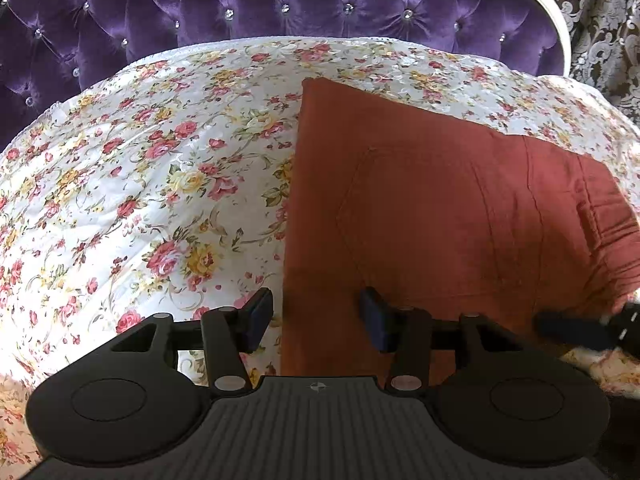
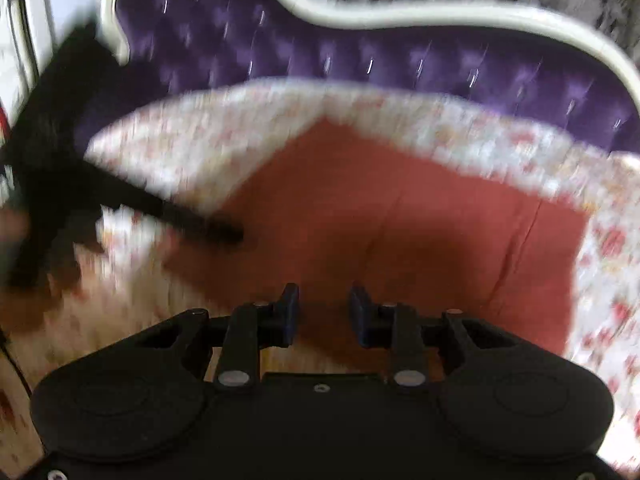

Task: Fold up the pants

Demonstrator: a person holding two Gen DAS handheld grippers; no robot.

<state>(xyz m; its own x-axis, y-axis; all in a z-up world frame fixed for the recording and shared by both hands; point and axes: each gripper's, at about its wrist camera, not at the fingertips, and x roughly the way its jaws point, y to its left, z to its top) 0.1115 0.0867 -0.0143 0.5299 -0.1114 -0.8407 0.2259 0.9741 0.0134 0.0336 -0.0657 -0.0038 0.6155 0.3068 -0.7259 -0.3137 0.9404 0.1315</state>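
Observation:
Rust-red pants [image 1: 440,216] lie folded into a flat block on a floral bedspread [image 1: 140,184]. My left gripper [image 1: 318,320] hovers open over the pants' near left edge, and nothing is pinched between its fingers. A dark finger of the right gripper [image 1: 576,332] shows at the pants' near right corner. The right wrist view is blurred by motion. There the right gripper [image 2: 325,312] stands open over the near edge of the pants [image 2: 400,220], holding nothing. The left gripper [image 2: 192,220] reaches in from the left, its tip at the pants' left edge.
A purple tufted headboard [image 1: 280,4] with a cream frame [image 2: 360,12] rises behind the bed. Patterned grey fabric [image 1: 600,32] hangs at the far right. Floral bedspread lies bare to the left of the pants.

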